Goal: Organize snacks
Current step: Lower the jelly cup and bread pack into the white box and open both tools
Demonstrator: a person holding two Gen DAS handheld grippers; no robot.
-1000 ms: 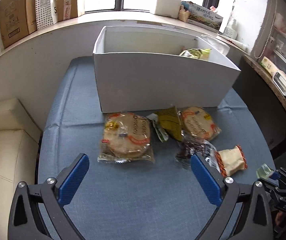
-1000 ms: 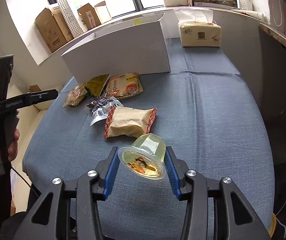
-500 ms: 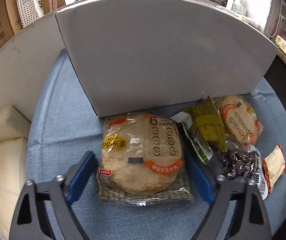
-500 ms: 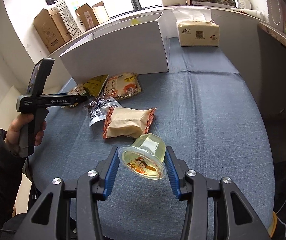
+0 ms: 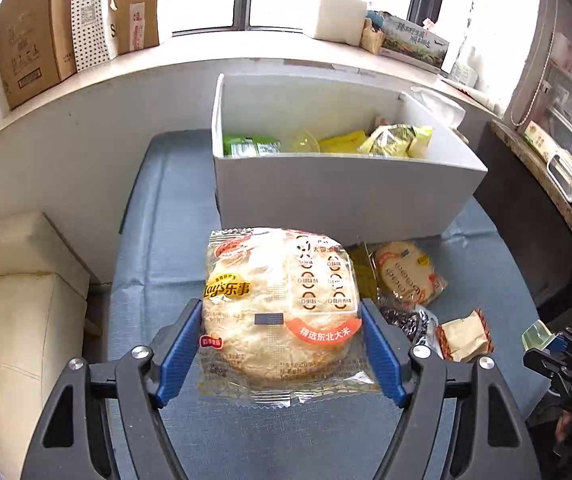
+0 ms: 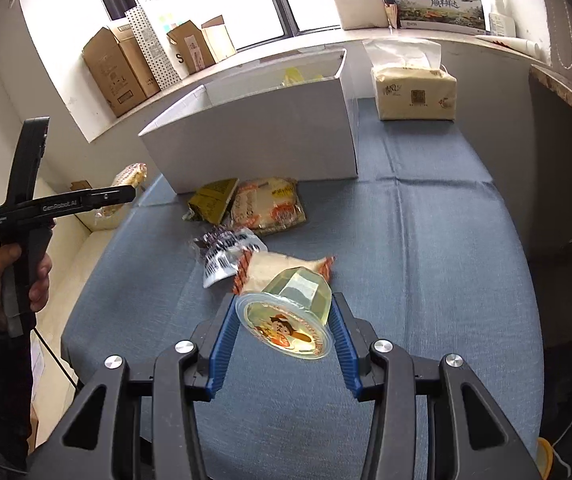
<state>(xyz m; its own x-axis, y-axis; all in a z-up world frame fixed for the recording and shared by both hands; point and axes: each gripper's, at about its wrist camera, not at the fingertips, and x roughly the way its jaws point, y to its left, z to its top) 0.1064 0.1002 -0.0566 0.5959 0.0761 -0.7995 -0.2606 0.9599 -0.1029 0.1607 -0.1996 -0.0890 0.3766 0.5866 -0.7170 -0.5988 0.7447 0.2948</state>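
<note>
Between left jaws, rice-cracker pack [image 5: 282, 316] flat, lengthwise.

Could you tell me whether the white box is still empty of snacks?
No, the left wrist view shows several green and yellow packets already lying inside the white box.

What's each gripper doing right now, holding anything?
Left gripper: closed on the rice cracker pack, lifted off the table.
Right gripper: closed on the jelly cup.
</note>
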